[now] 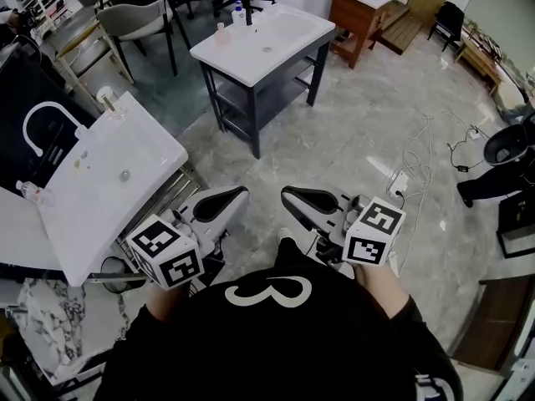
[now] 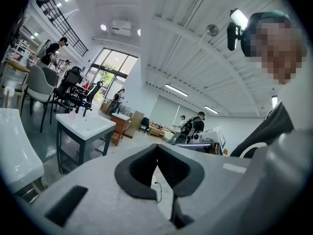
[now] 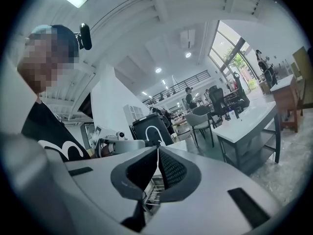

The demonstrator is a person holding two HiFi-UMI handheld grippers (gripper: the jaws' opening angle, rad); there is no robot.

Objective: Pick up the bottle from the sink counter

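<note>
Tongs on the left gripper (image 1: 222, 204) and right gripper (image 1: 308, 200) are pressed together, empty, at lower centre. A clear bottle (image 1: 32, 193), seemingly laid sideways, is seen far left on the white sink bench (image 1: 134, 153); the left gripper is judged nearer.

Left gripper (image 1: 241, 193) and right gripper (image 1: 288, 194) are held side by side just ahead of the torso, both roughly level, with their tips angled in toward each other but not touching. Left jaws are closed tip to tip — nothing between them. Right jaws are likewise closed and empty. Left cube (image 1: 167, 251) and right cube (image 1: 374, 232) sit at the rear ends, nearest the body.
</note>
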